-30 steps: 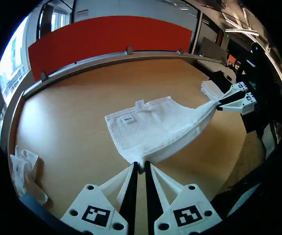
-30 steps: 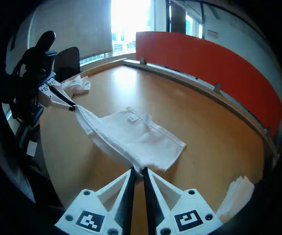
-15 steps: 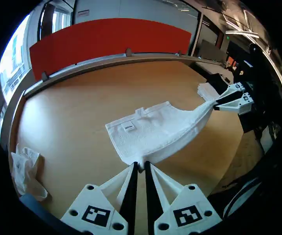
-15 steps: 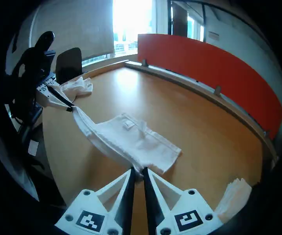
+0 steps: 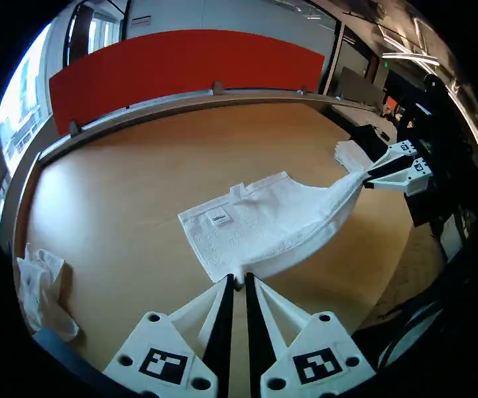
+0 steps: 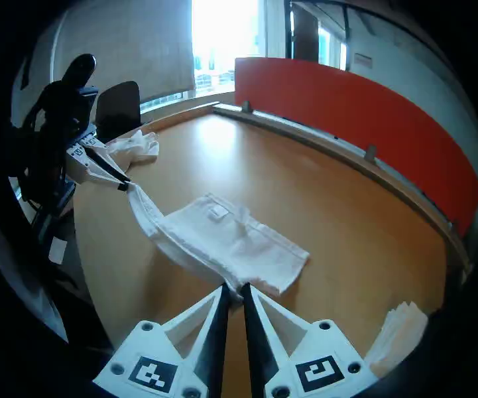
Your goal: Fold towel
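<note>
Towel (image 5: 258, 225) between both hand-held grippers (image 5: 237, 284) (image 6: 234, 288)

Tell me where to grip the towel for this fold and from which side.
Probably take the towel by its two near corners, coming from the near edge of the table, as now. The left gripper and right gripper each pinch one, with the hem stretched between them and the far half lying flat.
</note>
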Demonstrator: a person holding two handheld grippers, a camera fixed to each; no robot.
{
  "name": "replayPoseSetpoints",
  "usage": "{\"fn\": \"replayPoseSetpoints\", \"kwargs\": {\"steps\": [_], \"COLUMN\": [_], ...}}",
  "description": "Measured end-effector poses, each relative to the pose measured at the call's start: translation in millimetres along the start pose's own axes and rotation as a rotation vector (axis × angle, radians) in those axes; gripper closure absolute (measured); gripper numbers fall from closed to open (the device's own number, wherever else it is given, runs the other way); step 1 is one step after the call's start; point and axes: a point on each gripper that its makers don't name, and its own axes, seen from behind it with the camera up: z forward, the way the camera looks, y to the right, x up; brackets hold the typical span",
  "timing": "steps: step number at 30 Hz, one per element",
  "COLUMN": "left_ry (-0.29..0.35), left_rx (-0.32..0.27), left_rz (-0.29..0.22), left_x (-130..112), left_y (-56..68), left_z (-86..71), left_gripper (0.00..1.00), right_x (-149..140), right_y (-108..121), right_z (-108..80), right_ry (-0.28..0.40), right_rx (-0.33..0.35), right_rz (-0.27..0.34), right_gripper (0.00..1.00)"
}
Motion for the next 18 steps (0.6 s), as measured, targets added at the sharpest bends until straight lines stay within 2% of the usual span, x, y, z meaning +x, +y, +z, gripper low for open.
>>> {"fn": "replayPoseSetpoints", "kwargs": {"steps": [18], "left_ry": [0.009], "left_rx": [-0.01], "left_rz": [0.004], "left_x": [9.6], "left_y": [-4.2], "left_z": [3.3], "left_gripper": [0.88], "right_x": [-2.9], "right_y": [0.3], "right_z": [4.8], "right_ry": [-0.006], "right_rx": [-0.001], "right_rz": [0.011], "right_gripper": [0.85]}}
